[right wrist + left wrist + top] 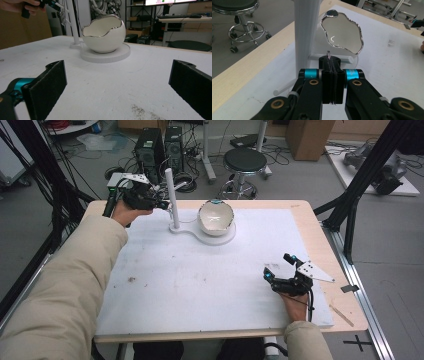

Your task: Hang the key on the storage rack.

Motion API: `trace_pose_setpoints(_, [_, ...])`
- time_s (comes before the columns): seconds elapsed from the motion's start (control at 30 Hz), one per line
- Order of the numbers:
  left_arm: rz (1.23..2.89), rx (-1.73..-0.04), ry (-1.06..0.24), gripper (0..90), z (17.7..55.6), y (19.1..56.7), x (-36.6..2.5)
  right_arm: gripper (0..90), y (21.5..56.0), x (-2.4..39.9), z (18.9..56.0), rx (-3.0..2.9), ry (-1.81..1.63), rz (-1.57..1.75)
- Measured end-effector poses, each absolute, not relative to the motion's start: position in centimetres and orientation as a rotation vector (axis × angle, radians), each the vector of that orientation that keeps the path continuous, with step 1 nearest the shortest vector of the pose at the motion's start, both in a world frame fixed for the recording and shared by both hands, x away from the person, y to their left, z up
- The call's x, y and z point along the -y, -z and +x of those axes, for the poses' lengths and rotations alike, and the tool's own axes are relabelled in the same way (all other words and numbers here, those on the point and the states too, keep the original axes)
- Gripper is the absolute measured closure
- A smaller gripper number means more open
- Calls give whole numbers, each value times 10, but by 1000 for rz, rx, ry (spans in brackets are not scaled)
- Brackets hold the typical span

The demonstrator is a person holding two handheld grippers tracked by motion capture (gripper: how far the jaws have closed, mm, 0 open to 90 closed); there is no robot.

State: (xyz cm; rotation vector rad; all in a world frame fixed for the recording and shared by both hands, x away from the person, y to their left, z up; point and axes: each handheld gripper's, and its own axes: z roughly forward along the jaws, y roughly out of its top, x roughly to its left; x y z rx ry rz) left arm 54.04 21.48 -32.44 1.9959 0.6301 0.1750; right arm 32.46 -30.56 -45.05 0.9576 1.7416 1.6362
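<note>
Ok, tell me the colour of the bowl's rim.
Silver, on a white bowl; clearest in the right gripper view.

White post point(307, 32) cut off by top edge in left gripper view; thin thing point(329, 54) between closed pads too small to tell.

The left claw point(332, 75) is clamped on a thin wire beside the white post point(305, 35), before the egg-shaped bowl point(343, 32).

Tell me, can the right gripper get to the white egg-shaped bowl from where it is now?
Probably yes. The right gripper has open jaws pointing toward the bowl, with only bare white table between them. The left gripper is off beside the white post, away from that path.
</note>
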Motion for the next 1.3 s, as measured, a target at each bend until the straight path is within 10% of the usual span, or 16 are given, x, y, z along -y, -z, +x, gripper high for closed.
trace_pose_setpoints(0.3, [1986, -688, -235, 726, 539, 327, -220, 5, 451, 306, 325, -1743, -1636, 958])
trace_pose_setpoints(0.53, [1927, -769, -286, 328, 528, 320, -227, 5, 450, 305, 324, -1745, -1635, 964])
trace_pose_setpoints(0.83, [1746, -701, -420, 28, 468, 315, -259, 5, 450, 305, 324, -1746, -1632, 963])
trace_pose_setpoints(1.3, [1668, -661, -546, 17, 370, 352, -300, 5, 450, 305, 324, -1750, -1631, 954])
